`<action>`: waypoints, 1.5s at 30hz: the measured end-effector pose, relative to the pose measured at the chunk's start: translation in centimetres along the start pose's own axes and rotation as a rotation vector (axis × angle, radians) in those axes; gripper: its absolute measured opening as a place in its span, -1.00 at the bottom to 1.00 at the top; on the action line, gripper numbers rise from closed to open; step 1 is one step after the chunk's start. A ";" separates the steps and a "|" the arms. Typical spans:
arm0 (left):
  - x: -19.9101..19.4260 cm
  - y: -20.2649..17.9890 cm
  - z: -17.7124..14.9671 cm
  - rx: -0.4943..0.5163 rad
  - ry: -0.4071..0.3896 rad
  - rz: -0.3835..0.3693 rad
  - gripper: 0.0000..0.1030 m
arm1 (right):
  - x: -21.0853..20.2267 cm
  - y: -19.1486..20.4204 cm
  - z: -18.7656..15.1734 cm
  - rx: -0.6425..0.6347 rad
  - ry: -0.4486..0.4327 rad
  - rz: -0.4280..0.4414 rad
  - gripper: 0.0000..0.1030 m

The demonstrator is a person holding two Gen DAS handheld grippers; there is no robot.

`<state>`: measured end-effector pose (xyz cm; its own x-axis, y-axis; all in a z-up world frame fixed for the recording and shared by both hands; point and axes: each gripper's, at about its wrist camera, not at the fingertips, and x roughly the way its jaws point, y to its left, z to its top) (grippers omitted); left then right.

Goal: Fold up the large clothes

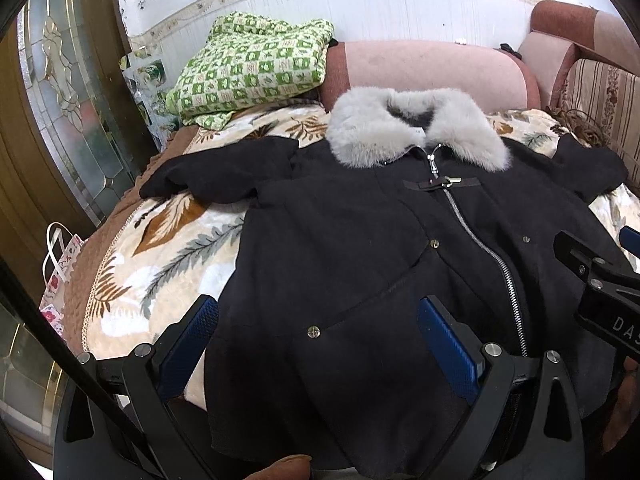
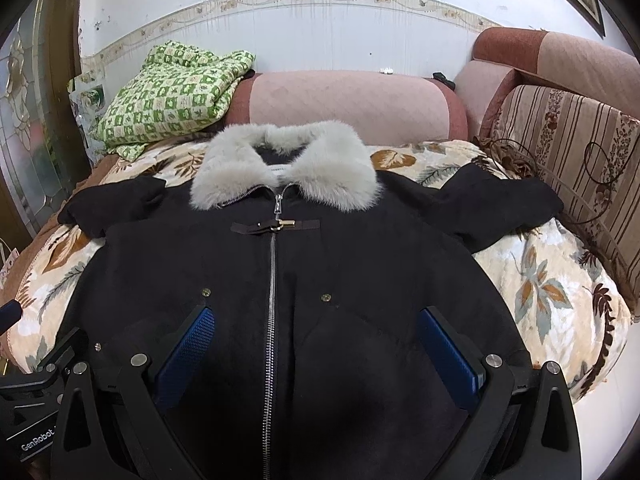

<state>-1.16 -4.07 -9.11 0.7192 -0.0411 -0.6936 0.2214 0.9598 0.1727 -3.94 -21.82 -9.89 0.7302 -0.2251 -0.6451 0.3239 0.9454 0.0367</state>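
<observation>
On the leaf-print blanket (image 2: 552, 280) a black coat (image 2: 320, 272) lies flat, front up, zipped, both sleeves spread sideways; grey fur collar (image 2: 286, 164) toward the pink sofa back (image 2: 352, 100). Left gripper (image 1: 318, 344) jaws apart, holding nothing, above the coat's lower left front. Right gripper (image 2: 316, 344) jaws apart, holding nothing, straddling the zip (image 2: 272, 280) near the hem. Green checked quilt (image 1: 256, 64) at far left

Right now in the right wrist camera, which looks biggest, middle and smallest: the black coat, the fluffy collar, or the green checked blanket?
1. Black coat, easily the biggest.
2 and 3. Fluffy collar and green checked blanket look about alike; the blanket lies farther back, so I won't rank them.
</observation>
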 end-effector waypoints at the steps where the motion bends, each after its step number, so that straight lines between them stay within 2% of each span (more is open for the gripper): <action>1: 0.2 -0.1 0.0 0.000 0.006 -0.003 0.93 | 0.2 -0.1 -0.1 0.001 0.005 0.000 0.99; 8: 0.2 -0.7 -0.5 -0.010 0.016 -0.019 0.93 | 1.1 -0.7 -0.9 0.027 0.053 -0.010 0.99; 14: -1.2 -2.0 -2.1 -0.031 0.051 -0.078 0.93 | 0.6 -2.3 -1.5 0.072 0.086 -0.022 0.99; 18: -3.3 -3.7 -4.3 0.037 0.048 -0.102 0.93 | -0.6 -3.3 -2.1 0.115 0.086 -0.012 0.99; 24: -6.0 -5.3 -6.3 0.164 0.016 -0.154 0.93 | -3.7 -4.4 -4.1 0.146 0.054 -0.056 0.99; 28: -5.9 -4.8 -6.6 0.145 0.048 -0.175 0.93 | -4.9 -4.4 -6.3 0.134 0.064 -0.087 0.99; 31: -5.8 -3.9 -6.8 0.104 0.069 -0.204 0.93 | -4.9 -4.9 -7.5 0.193 0.088 -0.055 0.99; 33: -6.1 -3.5 -6.8 0.086 0.055 -0.214 0.93 | -5.2 -5.1 -7.8 0.201 0.094 -0.061 0.99; 38: -6.6 -2.5 -7.0 0.059 0.040 -0.303 0.93 | -6.9 -4.2 -7.8 0.188 0.043 -0.065 0.99; 41: -7.0 -1.5 -7.0 0.014 0.022 -0.425 0.93 | -6.8 -4.1 -8.2 0.208 0.044 0.025 0.99; 45: -7.3 -1.2 -6.6 -0.009 -0.012 -0.487 0.93 | -6.1 -4.4 -8.6 0.245 0.088 0.092 0.99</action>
<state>-11.05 -3.05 -8.85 0.5412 -0.4894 -0.6838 0.5282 0.8306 -0.1764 -15.01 -22.59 -12.63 0.7118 -0.1093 -0.6938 0.4024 0.8731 0.2753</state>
